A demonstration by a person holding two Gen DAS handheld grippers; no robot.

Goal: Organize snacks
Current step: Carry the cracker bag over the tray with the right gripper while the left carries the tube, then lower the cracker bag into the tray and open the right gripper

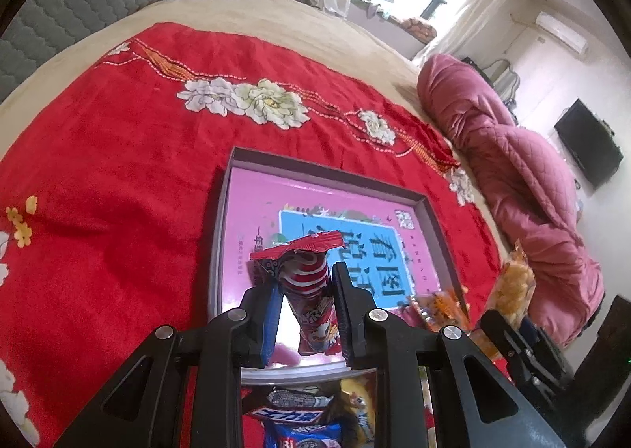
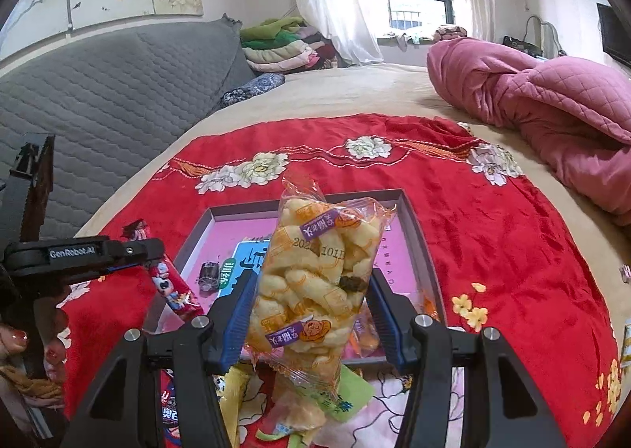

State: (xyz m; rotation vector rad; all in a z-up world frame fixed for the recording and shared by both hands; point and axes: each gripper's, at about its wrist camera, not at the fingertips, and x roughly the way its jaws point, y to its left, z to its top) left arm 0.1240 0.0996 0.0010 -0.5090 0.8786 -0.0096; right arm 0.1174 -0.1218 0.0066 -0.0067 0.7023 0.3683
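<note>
Two tools are working over a shallow tray on a bed. The left tool (image 1: 305, 302) is clamping a red snack packet (image 1: 311, 290) between its fingers; the packet is standing roughly upright, its crimped top edge rising above the fingertips, and it is hanging over the near part of the tray (image 1: 221, 235). The tray is showing a grey rim and a pink printed floor with a blue panel of large characters. It is lying on a red flowered cloth (image 1: 118, 172), which is covering part of the beige bed (image 1: 276, 18).

The right tool (image 2: 311, 310) is gripping a clear bag of yellow puffed snacks (image 2: 315, 274) around its middle, both blue-padded fingers pressing against the bag's sides. The bag is standing upright above the tray's near edge, its top reaching over the tray's far rim in the right wrist view. A small dark wrapped item (image 2: 209, 276) is lying on the tray floor toward the left side. More loose packets (image 2: 276, 400) are lying on the cloth just below the right tool, and orange-wrapped pieces (image 2: 364, 333) are sitting at the tray's near right corner.

In the right wrist view the left tool is appearing at the left edge, held by a hand (image 2: 35, 345) with red-painted nails. A pink quilt (image 2: 552, 105) is lying bunched at the far right of the bed.
</note>
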